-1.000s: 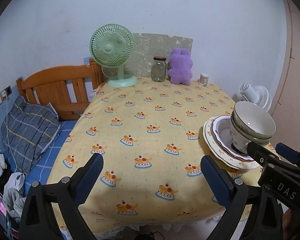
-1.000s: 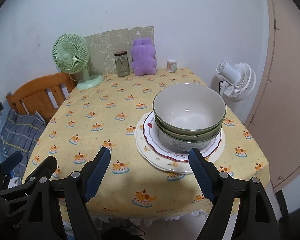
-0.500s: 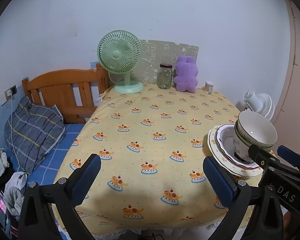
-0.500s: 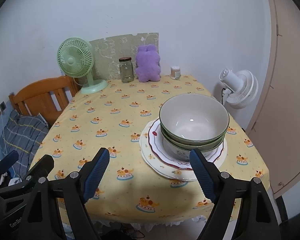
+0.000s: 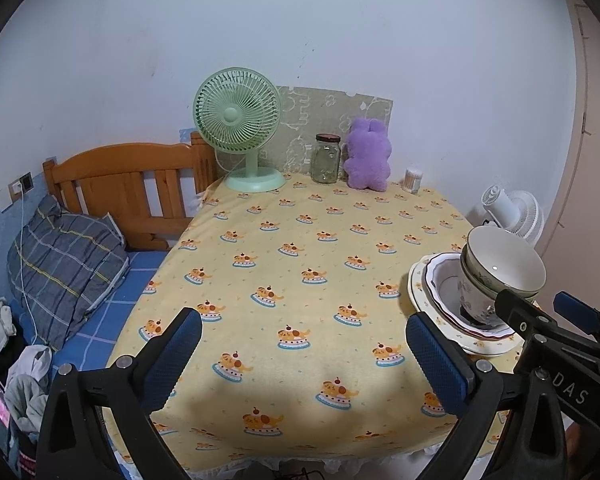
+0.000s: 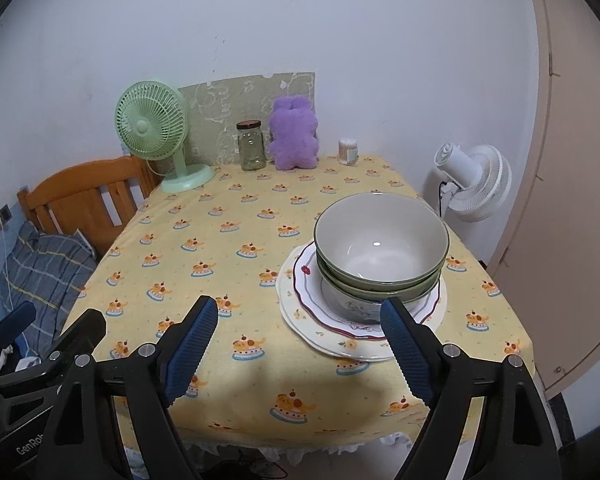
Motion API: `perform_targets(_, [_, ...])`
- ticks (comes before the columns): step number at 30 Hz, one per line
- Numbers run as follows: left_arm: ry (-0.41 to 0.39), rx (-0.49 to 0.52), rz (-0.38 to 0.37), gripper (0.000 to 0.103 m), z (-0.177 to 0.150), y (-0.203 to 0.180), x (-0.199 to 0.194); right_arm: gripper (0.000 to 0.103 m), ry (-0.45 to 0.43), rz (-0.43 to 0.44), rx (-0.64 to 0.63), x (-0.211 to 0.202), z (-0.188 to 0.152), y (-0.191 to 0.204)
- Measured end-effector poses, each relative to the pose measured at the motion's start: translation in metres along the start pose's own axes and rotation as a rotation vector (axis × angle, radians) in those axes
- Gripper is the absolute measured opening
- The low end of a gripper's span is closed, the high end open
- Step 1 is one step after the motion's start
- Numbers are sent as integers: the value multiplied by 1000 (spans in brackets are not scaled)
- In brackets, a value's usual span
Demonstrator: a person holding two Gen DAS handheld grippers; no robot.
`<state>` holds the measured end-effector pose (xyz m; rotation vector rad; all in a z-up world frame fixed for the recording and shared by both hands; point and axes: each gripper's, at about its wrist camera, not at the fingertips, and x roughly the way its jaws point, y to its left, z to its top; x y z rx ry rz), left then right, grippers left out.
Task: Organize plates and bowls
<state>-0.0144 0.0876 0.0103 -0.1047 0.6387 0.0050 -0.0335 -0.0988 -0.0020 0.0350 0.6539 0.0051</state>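
Observation:
Green-rimmed bowls [image 6: 381, 248] sit nested on a red-rimmed plate [image 6: 306, 280], which lies on a larger cream plate [image 6: 290, 304], at the table's front right. The stack also shows in the left wrist view [image 5: 500, 268]. My right gripper [image 6: 300, 344] is open and empty, held back from the stack near the front edge. My left gripper [image 5: 300, 354] is open and empty over the table's front, left of the stack. The right gripper's body hides the stack's near side in the left wrist view.
The table has a yellow patterned cloth [image 6: 228, 240]. At the back stand a green fan [image 6: 156, 132], a glass jar [image 6: 251, 151], a purple plush toy [image 6: 294, 138] and a small container [image 6: 348, 151]. A white fan [image 6: 476, 180] stands right; a wooden bed [image 5: 132, 188] left.
Both grippers have drawn back and risen from the table, so more of it shows. The stack has not moved. Both grippers stay open.

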Motion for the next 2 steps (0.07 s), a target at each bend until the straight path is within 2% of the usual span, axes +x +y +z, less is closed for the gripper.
perform_targets(2, [0,1,0,103,0,0,0,86,1,-1,0,0,0,0])
